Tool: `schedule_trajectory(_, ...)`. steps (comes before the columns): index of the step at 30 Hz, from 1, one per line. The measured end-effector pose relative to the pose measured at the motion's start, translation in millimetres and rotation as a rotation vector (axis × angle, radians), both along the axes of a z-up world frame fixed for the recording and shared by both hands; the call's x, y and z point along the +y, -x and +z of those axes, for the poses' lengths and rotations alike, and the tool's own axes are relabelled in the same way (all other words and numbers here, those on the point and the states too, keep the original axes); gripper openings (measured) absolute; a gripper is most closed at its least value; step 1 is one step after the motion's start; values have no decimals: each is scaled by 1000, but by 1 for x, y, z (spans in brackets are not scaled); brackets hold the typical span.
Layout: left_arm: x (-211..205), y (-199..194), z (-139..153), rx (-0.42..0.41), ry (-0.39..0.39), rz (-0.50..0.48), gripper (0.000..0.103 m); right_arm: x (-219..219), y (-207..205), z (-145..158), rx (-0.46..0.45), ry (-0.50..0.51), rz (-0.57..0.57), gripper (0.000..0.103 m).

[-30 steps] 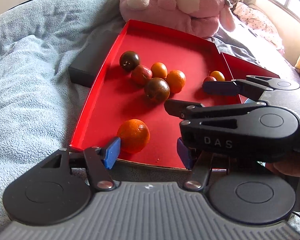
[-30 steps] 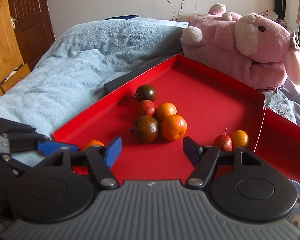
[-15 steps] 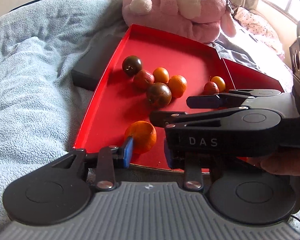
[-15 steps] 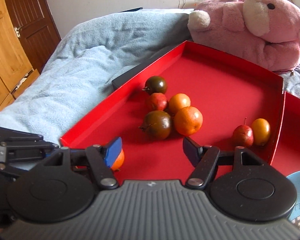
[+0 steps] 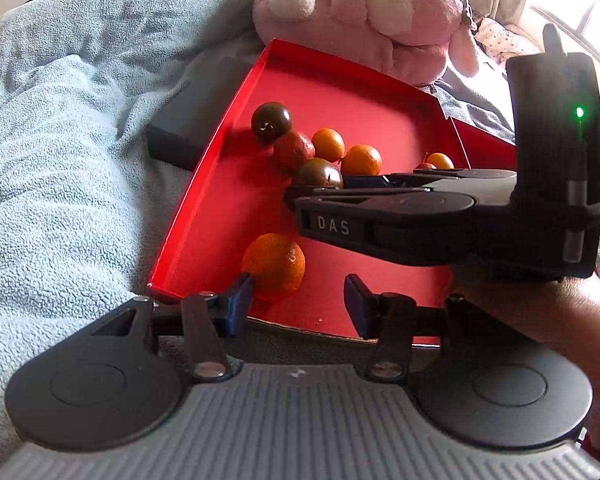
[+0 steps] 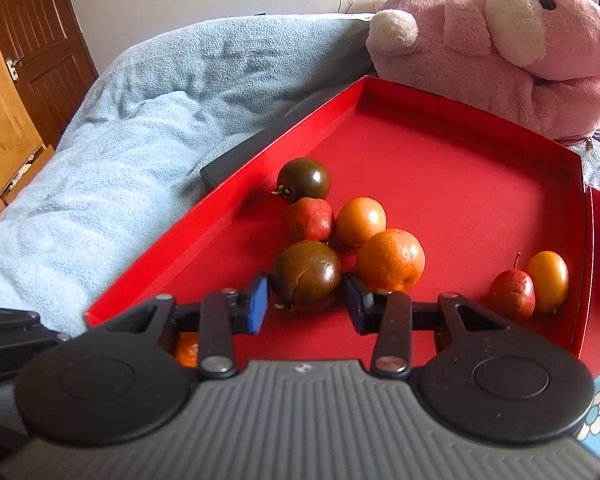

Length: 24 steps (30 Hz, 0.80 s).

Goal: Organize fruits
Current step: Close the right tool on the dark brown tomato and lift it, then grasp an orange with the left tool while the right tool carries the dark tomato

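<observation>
On a bed, the right tool (image 6: 305, 298) brackets a dark tomato (image 6: 306, 274) in the red tray (image 6: 440, 152), jaws open but not clamped. The left tool (image 5: 298, 300), also open, lines up on an orange (image 5: 274, 266) at the tray's near edge, apparently for sorting.

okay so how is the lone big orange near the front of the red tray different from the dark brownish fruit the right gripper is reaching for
The lone textured orange fruit is bright orange; the smooth dark brown-green round fruit is glossy and has a stem stub. The orange sits by itself near the tray's front edge, while the dark fruit is packed against other fruit. Both are round, lie in the shallow red tray, and each sits before an open gripper.
</observation>
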State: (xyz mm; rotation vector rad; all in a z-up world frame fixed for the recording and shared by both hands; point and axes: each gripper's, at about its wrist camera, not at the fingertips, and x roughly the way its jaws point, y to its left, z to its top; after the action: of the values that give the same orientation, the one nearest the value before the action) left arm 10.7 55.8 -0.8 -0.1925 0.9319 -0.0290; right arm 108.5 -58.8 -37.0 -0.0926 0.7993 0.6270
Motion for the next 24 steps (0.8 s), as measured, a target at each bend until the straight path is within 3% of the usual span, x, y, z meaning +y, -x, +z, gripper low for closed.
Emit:
schedule_trajectory(5,3,-1,0,0,23,3,58,4,6,0,-36,28,20,43)
schedule_trajectory(10,4,-2,0,4,39,0,66,-15,25,18,-66,-59,-3,43)
schedule_trajectory(17,5,-6,-1,10,31,22,66,-62,54,30,-51,-174,-98,43)
schedule_trajectory(20,7,-7,-1,8,27,38,62,-75,62,34,-57,-190,-130,43)
schedule_trajectory(24,6,-4,1,-7,10,30,45,-85,68,39,-64,-213,-154,43)
